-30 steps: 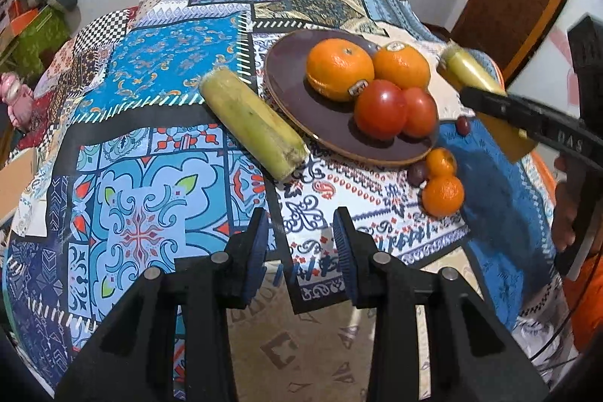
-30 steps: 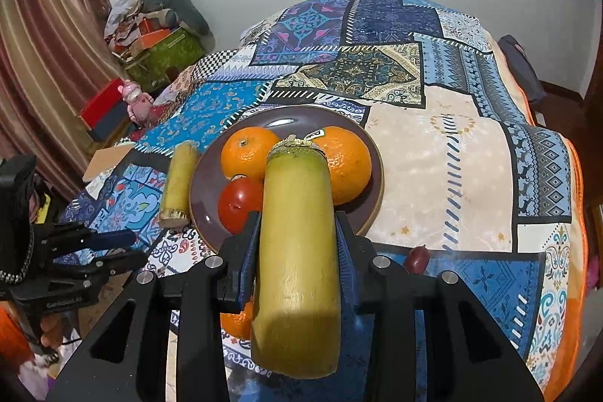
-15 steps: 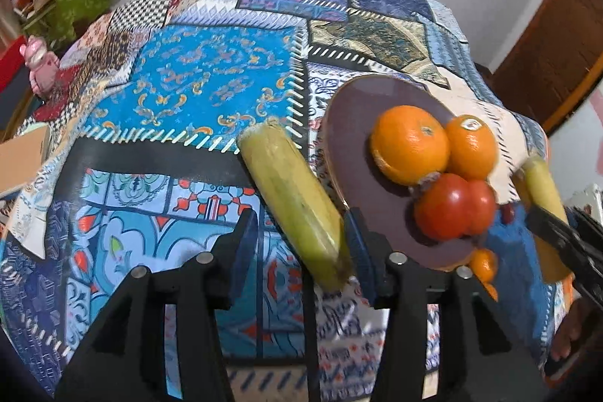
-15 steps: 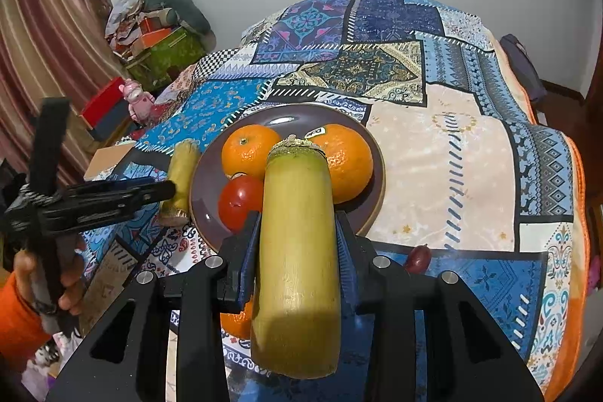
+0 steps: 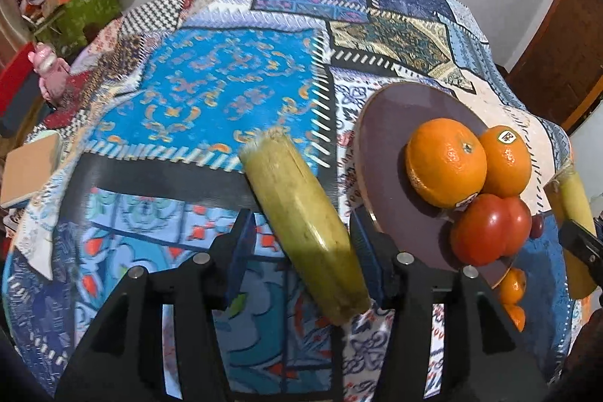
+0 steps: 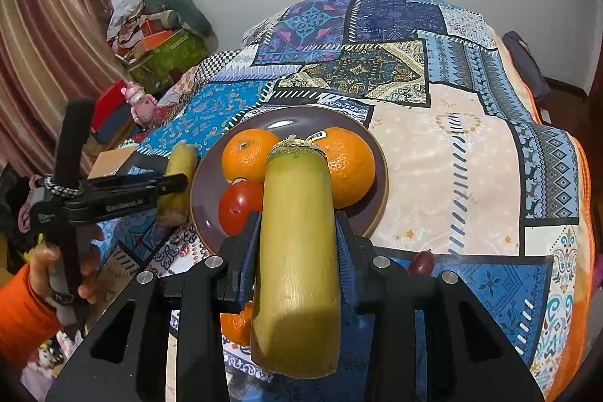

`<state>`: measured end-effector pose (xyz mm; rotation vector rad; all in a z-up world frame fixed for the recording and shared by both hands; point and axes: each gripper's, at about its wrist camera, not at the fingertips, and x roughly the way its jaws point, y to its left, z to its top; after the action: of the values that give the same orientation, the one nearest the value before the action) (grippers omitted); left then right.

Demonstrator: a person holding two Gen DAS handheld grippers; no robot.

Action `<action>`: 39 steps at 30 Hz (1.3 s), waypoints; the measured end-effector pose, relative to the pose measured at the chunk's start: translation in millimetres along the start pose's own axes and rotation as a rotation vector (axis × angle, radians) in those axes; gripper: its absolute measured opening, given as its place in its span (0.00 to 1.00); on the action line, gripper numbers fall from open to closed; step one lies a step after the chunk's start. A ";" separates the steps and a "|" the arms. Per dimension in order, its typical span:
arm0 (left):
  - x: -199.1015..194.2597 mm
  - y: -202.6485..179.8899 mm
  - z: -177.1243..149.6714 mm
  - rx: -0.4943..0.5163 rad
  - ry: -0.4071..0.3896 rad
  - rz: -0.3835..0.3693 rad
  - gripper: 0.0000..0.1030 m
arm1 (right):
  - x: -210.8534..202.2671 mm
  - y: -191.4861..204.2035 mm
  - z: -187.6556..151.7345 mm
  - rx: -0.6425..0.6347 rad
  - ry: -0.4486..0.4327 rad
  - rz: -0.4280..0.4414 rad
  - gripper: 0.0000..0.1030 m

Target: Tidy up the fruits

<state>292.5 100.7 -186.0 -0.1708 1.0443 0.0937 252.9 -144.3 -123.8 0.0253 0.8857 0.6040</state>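
On the patchwork bedspread (image 5: 233,93), left wrist view: the left gripper (image 5: 299,243) stands spread around a yellow-green cane piece (image 5: 301,225) that lies on the cloth, slanted, its far cut end up-left. The right blue pad sits just beside the cane, the left pad is clear of it; nothing is pinched. Its jaws have just been opening. Just right of the cane is a brown plate (image 5: 388,123) with two oranges (image 5: 446,161) and two tomatoes (image 5: 480,232) on it. Two small oranges (image 5: 512,285) lie on the cloth past the plate's near rim. At the right edge a second cane piece (image 5: 571,191) shows, with a black finger across it.

Right wrist view: the right gripper (image 6: 297,262) is clenched on the second cane piece (image 6: 297,251), both blue pads pressing its sides, the cane pointing away over the plate (image 6: 377,157). A small dark red fruit (image 6: 422,260) lies on the cloth right of the gripper. At left, a hand (image 6: 64,270) in an orange sleeve holds the left gripper (image 6: 166,183), whose tips reach the first cane piece (image 6: 181,168) beside the plate.
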 end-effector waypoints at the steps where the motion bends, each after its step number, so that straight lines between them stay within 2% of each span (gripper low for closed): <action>1: 6.7 -1.8 -0.6 -0.005 0.018 -0.002 0.49 | -0.5 0.7 -0.3 -0.002 -0.001 -0.002 0.33; 5: 12.3 0.3 -0.9 -0.024 0.026 -0.003 0.47 | 0.6 0.3 -0.1 0.000 0.002 0.000 0.33; 9: 4.4 0.9 -4.5 0.002 0.022 0.016 0.39 | 1.5 0.0 1.4 0.000 0.000 0.004 0.33; 12: -2.4 3.8 -8.8 0.012 0.025 0.019 0.36 | 2.1 0.6 3.7 -0.003 -0.003 0.008 0.33; 18: -15.9 6.6 -18.7 0.006 0.011 0.003 0.35 | 4.6 2.1 9.3 0.002 -0.007 0.012 0.33; 22: -30.7 4.5 -19.9 -0.003 -0.012 -0.038 0.35 | 6.1 4.0 10.9 0.000 -0.006 0.012 0.33; 27: -35.7 2.0 -17.5 0.007 -0.002 -0.056 0.35 | 7.7 7.6 13.8 0.000 -0.006 0.013 0.33; 30: -32.1 4.6 -20.6 0.019 0.016 -0.042 0.35 | 7.6 9.5 14.5 -0.002 -0.007 0.013 0.33; 33: -21.6 8.8 -26.3 0.030 0.066 -0.045 0.35 | 7.8 11.7 14.0 -0.014 -0.004 0.010 0.33; 39: -6.8 1.2 -22.8 0.073 0.067 -0.015 0.35 | 10.6 11.1 13.1 -0.015 0.001 0.006 0.33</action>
<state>269.5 97.8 -191.5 -0.1164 1.1116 0.0364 262.2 -126.7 -120.0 0.0143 0.8828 0.6165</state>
